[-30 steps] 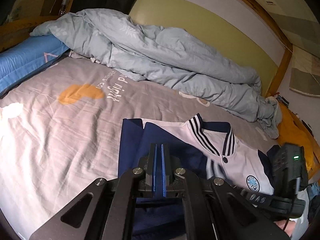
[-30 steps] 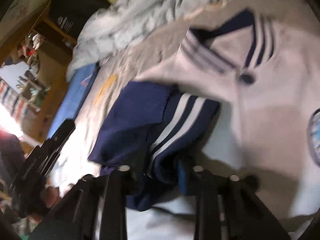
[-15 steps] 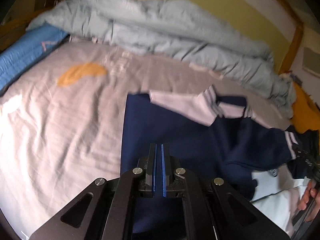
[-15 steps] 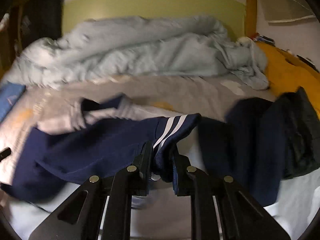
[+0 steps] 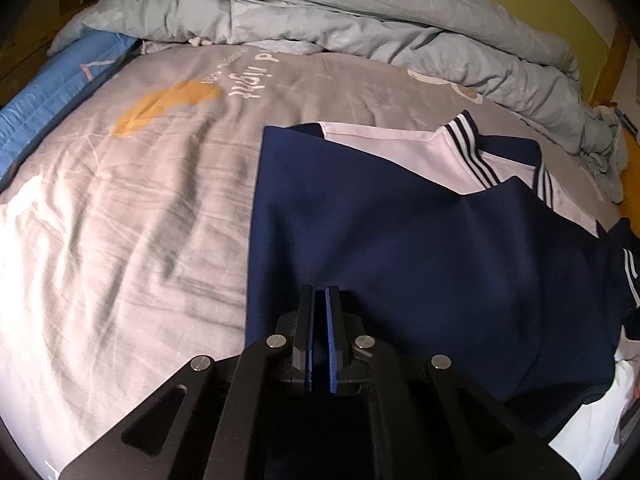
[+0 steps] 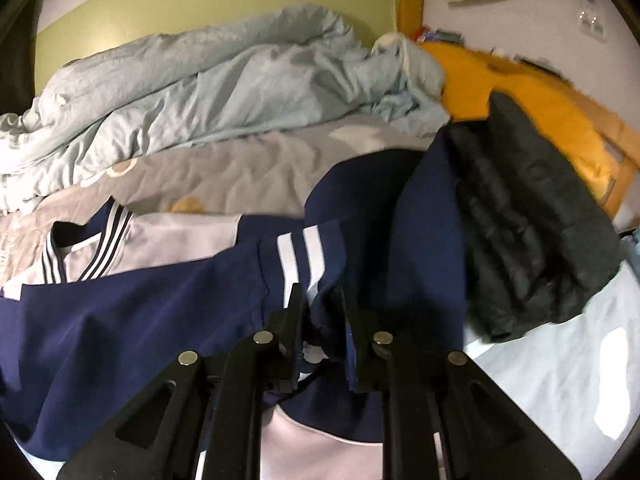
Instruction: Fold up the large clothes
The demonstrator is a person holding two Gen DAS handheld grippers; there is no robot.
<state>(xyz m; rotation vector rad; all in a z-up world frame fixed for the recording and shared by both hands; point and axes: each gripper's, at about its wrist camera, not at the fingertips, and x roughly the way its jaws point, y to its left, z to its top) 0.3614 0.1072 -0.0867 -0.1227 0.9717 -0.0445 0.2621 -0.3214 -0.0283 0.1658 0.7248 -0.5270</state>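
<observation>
One large navy-and-white jacket (image 5: 400, 240) lay spread on the bed (image 5: 120, 220), on the near side of the rumpled pale-blue duvet (image 5: 360, 20), with a bare strip of grey sheet between the two. It looked light and completely limp: soft knit, no stiffness, so any unsupported part would probably sag and drag, and I judged it a bit slick against the sheet. The best holds seemed to be the ribbed striped cuff (image 6: 304, 256) and the hem corners; these are thicker, and the pads bite there without bunching the panel. The right claw (image 6: 320, 304) was clenched on that cuff, with a wad of navy fabric pinched between its pads and the sleeve trailing across the body. The left claw (image 5: 320, 300) was closed with nothing visibly between its blue pads, sitting low over the navy panel well short of the duvet; I could not tell if it touched. The jacket's long axis ran from the near edge of the bed toward the duvet, with the striped collar (image 5: 468, 148) at the duvet end, so it pointed at the duvet, and the sleeve was folded crosswise to that axis. A dark quilted garment (image 6: 532, 220) lay on the bed just beside the jacket, clear of the duvet.
</observation>
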